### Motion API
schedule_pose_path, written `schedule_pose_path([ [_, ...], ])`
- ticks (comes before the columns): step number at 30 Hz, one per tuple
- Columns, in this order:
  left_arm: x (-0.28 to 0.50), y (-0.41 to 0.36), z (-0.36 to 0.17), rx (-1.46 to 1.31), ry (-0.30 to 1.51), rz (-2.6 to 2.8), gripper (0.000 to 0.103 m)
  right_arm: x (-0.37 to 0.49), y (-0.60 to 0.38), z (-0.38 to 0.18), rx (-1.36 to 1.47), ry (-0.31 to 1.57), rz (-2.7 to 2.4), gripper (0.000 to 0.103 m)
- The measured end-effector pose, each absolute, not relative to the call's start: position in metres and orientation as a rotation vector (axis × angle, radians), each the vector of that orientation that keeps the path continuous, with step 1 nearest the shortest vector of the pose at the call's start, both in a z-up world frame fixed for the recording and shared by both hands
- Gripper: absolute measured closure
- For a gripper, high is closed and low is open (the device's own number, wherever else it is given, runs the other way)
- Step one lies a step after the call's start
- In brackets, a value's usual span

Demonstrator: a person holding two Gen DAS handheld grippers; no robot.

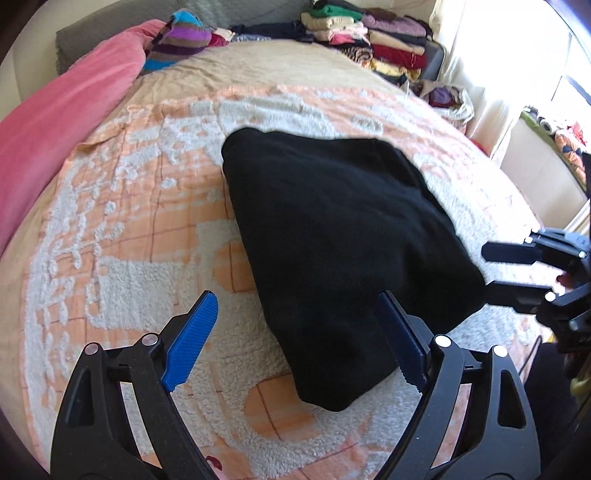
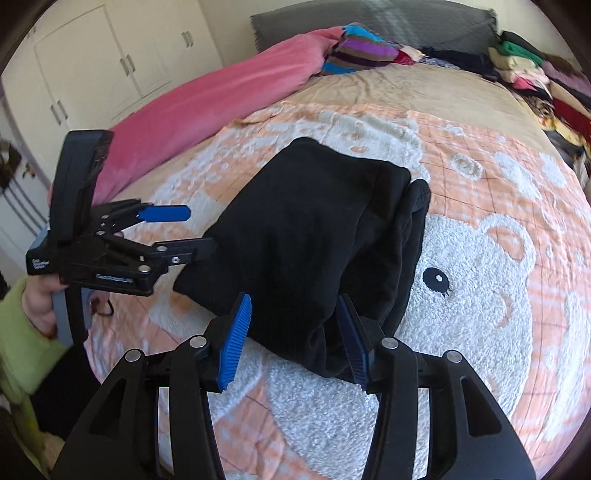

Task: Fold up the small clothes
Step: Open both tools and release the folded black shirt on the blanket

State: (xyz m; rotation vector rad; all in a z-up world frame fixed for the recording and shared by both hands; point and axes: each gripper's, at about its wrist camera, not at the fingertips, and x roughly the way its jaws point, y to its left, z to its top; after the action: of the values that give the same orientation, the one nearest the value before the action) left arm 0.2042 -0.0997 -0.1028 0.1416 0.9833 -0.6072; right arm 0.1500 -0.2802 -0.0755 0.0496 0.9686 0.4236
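Hovering over folded black garment (image 1: 332,236) on bed blanket (image 1: 122,206), fold looks nearly done. Left hand-held gripper (image 1: 295,332) wide open, holding nothing; right hand-held gripper (image 2: 293,332) same, w/ jaws straddling near edge. Next: prob final fold or move it to stack (image 1: 365,33).

Both wrist views close, converging; shared black garment (image 1: 332,236)
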Motion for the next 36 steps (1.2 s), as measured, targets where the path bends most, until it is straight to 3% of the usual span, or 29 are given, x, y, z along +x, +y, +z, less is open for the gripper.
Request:
schedule_pose_path([
  [3,0.203,-0.106,-0.116,0.167,1.022,-0.612,0.023,0.159,-0.281,-0.086,0.030,0.987,0.470,0.054],
  [5,0.201,-0.110,-0.122,0.169,1.040,-0.628,0.023,0.164,-0.277,-0.095,0.003,1.025,0.485,0.043],
  [7,0.201,-0.112,-0.124,0.175,1.042,-0.630,0.023,0.166,-0.267,-0.111,-0.087,1.089,0.482,0.044],
  [10,0.200,-0.112,-0.125,0.173,1.045,-0.636,0.023,0.161,-0.270,-0.115,-0.068,1.130,0.512,0.089],
  [17,0.200,-0.112,-0.125,0.161,1.051,-0.641,0.022,0.145,-0.285,-0.121,-0.040,1.129,0.464,0.092],
  [25,0.195,-0.113,-0.118,0.154,1.030,-0.646,0.022,0.141,-0.292,-0.124,0.034,1.112,0.417,0.090],
  [30,0.192,-0.112,-0.114,0.147,1.023,-0.649,0.022,0.139,-0.287,-0.117,0.033,1.098,0.372,0.080],
  [32,0.190,-0.113,-0.113,0.152,1.019,-0.650,0.022,0.139,-0.285,-0.115,0.041,1.093,0.351,0.069],
  [36,0.188,-0.112,-0.109,0.155,1.007,-0.651,0.022,0.136,-0.291,-0.111,0.087,1.069,0.308,0.060],
])
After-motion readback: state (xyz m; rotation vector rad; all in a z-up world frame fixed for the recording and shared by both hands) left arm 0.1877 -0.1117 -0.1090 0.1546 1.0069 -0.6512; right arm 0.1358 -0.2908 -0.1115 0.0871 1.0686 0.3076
